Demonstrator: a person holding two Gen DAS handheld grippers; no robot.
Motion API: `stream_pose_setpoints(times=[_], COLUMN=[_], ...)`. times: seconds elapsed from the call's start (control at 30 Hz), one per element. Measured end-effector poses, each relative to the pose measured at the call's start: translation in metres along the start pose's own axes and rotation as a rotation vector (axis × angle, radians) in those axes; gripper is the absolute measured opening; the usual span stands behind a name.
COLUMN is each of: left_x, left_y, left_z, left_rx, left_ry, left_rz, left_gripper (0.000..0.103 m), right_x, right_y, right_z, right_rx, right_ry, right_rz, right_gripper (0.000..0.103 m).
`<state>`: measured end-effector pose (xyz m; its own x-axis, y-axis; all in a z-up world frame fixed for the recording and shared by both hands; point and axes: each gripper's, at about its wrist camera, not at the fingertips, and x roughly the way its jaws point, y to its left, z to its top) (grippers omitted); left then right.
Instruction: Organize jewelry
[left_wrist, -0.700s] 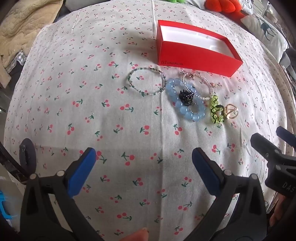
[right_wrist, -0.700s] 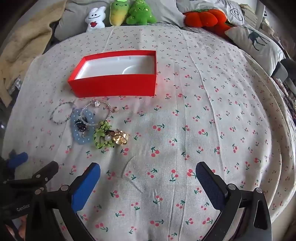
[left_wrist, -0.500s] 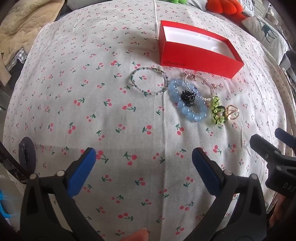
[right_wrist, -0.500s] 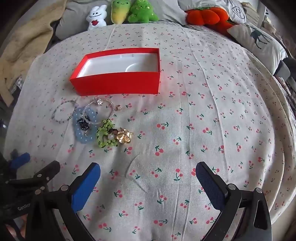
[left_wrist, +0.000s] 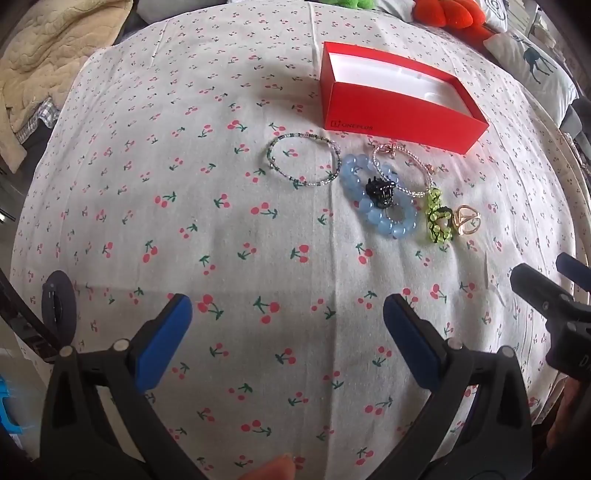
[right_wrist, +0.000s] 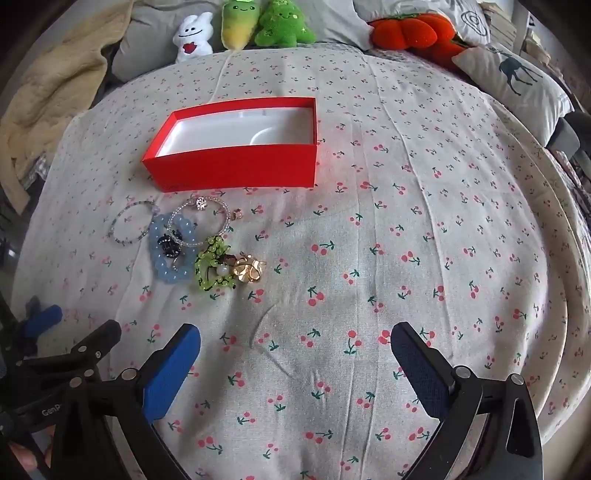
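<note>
A red open box (left_wrist: 395, 122) (right_wrist: 236, 166) with a white inside sits on the cherry-print bedsheet. In front of it lies a cluster of jewelry: a thin beaded bracelet (left_wrist: 277, 147) (right_wrist: 118, 221), a blue bead bracelet (left_wrist: 402, 229) (right_wrist: 157, 229), a black claw clip (left_wrist: 380, 192) (right_wrist: 168, 245), a silver bracelet (left_wrist: 417, 192) (right_wrist: 221, 206), a green bead piece (left_wrist: 436, 218) (right_wrist: 210, 273) and a gold ring piece (left_wrist: 467, 219) (right_wrist: 249, 271). My left gripper (left_wrist: 288, 332) is open and empty, short of the jewelry. My right gripper (right_wrist: 295, 358) is open and empty, right of it.
The bedsheet (right_wrist: 406, 240) covers a bed. Plush toys (right_wrist: 266, 22) and an orange cushion (right_wrist: 410, 29) line the far edge. A deer-print pillow (right_wrist: 517, 81) lies at the far right. A beige blanket (left_wrist: 48, 55) lies at the left.
Both grippers have moved slightly forward toward the jewelry and box, which sit lower and larger in view. Jaws stay open; nothing was picked up.
</note>
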<state>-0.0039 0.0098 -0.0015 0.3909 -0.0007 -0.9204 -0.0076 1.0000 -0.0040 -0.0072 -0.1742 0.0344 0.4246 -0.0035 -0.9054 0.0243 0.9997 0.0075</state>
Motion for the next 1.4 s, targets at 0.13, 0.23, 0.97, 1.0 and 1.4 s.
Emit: stream_pose_setpoints(times=[0.13,0.23,0.97,1.0,1.4], left_x=[-0.0019,-0.0022,-0.0036,-0.0035,-0.0036], left_y=[0.0001,0.0,0.0007,0.0008,0.0006], left_z=[0.0008,0.0014,0.0017,0.0017,0.0015], left_rx=[-0.003,-0.003,-0.009,-0.01,-0.01], left_ry=[-0.004,-0.003,-0.018,-0.018,-0.019], left_rz=[-0.001,-0.002,-0.003,-0.003,-0.003], left_gripper=[0.103,0.103,0.103,0.103,0.103], right_x=[-0.0001,0.0001,0.0002,0.0002,-0.0002], right_y=[0.0001,0.0004,0.0003,0.0004,-0.0005], right_z=[0.0003,0.0004,0.0,0.0001,0.0005], right_rx=[0.006,0.003,0.004,0.003,0.006], right_ry=[-0.001,0.001,0.003,0.003,0.002], right_rz=[-0.004,-0.005,-0.008,-0.008,-0.008], right_gripper=[0.103,0.103,0.103,0.103,0.103])
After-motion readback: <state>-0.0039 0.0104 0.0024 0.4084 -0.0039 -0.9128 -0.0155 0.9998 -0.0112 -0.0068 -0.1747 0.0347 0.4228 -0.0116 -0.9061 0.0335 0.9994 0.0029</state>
